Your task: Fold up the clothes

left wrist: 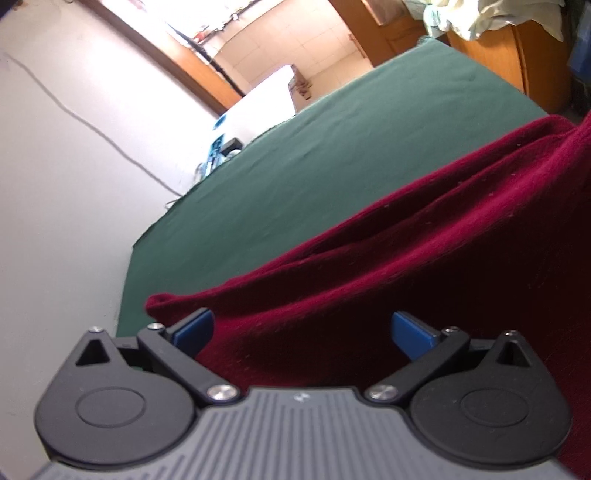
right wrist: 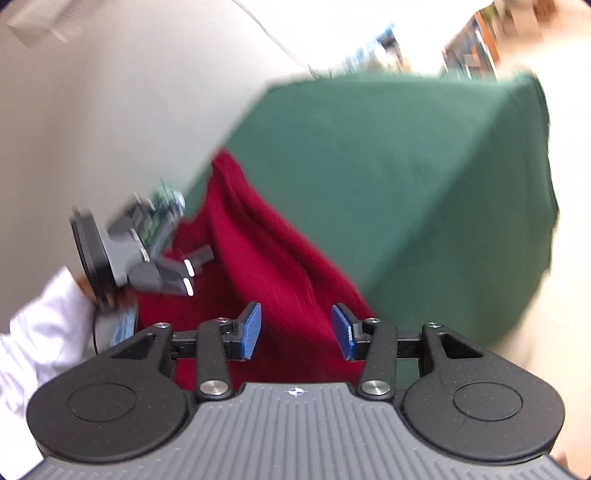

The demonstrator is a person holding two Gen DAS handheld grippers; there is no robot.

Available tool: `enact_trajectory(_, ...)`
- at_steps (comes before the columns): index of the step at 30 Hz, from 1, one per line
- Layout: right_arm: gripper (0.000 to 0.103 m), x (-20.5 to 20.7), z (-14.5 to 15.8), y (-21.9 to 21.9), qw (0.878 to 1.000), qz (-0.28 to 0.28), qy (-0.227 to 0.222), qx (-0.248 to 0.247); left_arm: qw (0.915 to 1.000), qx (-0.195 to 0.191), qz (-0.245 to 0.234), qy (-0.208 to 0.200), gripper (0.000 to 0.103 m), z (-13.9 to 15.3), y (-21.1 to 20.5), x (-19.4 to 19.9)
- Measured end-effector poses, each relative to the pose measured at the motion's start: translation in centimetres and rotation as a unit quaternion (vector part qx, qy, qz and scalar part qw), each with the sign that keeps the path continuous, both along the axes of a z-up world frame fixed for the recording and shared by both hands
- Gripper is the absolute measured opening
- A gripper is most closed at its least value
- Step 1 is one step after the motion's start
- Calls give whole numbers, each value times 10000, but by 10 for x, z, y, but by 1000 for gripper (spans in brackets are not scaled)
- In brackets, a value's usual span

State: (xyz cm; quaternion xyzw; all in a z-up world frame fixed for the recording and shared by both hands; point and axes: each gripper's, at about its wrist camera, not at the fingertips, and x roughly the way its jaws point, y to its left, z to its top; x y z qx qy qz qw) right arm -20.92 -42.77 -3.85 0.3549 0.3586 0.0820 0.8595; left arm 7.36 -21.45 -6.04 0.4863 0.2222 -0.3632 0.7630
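Observation:
A dark red knit garment (left wrist: pixel 424 266) lies bunched in folds on the green-covered table (left wrist: pixel 295 158). My left gripper (left wrist: pixel 303 328) stands open over its near edge, the blue pads (left wrist: pixel 195 328) far apart, with cloth below and between them and neither pad pressing on it. In the blurred right wrist view the red garment (right wrist: pixel 266 258) runs from the table's left edge toward me. My right gripper (right wrist: pixel 295 330) hangs over it, its blue pads (right wrist: pixel 249 330) parted and gripping nothing. The left gripper (right wrist: pixel 177 269) shows at the left, held by a hand in a white sleeve (right wrist: pixel 40 332).
A white wall (left wrist: pixel 66 166) with a thin cable (left wrist: pixel 92 125) runs along the table's left side. A white box (left wrist: pixel 258 107) stands past the far corner. Wooden cabinets (left wrist: pixel 399 33) and a heap of pale cloth (left wrist: pixel 491 18) sit behind the table.

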Motion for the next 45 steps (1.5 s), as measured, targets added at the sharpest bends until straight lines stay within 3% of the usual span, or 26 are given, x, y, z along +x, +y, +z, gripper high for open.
enact_trajectory(5, 37, 50, -17, 21, 9959, 515, 184, -723, 9998, 136, -135, -69, 102, -14, -10, -5)
enact_trajectory(9, 33, 56, -21, 35, 9918, 753, 10, -1034, 9999, 101, -121, -17, 102, -13, -9, -4)
enact_trajectory(11, 8, 60, -17, 43, 9872, 871, -43, -1337, 9999, 80, -110, -19, 102, -14, -8, -3)
enact_trajectory(16, 4, 59, -2, 41, 9817, 595, -375, -1768, 10000, -13, -69, -47, 102, -17, -5, -1)
enact_trajectory(22, 4, 64, -29, 26, 9815, 238, 173, -1891, 9998, -29, -147, -106, 102, -19, -7, 0)
enact_trajectory(23, 15, 56, -24, 22, 9836, 201, 138, -1789, 9998, -27, -153, -107, 102, -19, -6, 1)
enact_trajectory(25, 17, 41, -16, 16, 9872, 127, 70, -1586, 9997, -28, -181, -130, 102, -19, -6, 0)
enact_trajectory(27, 25, 23, -9, 11, 9915, 96, 102, -1292, 9997, -44, -199, -146, 102, -20, -5, 1)
enact_trajectory(29, 41, 5, -6, 11, 9963, 162, 202, -818, 9997, -70, -179, -126, 102, -20, -5, 2)
enact_trajectory(30, 41, -3, -8, 13, 9976, 264, 239, -593, 9998, -82, -170, -113, 102, -21, -4, 3)
enact_trajectory(35, 43, -4, -22, 38, 9963, 377, 217, -745, 9997, -54, -201, -83, 102, -20, -6, 4)
enact_trajectory(37, 41, 3, -29, 46, 9972, 364, 102, -652, 9997, -15, -230, -74, 102, -20, -7, 4)
enact_trajectory(40, 6, 7, -29, 49, 9975, 447, 89, -534, 9996, 45, -276, -47, 102, -17, -8, 3)
enact_trajectory(42, 5, 3, -20, 48, 9977, 579, 79, -358, 9996, 23, -265, 66, 97, -9, -7, 3)
enact_trajectory(45, 5, -12, -3, 40, 9974, 703, -39, 146, 9988, -194, -384, 239, 101, 4, -3, -7)
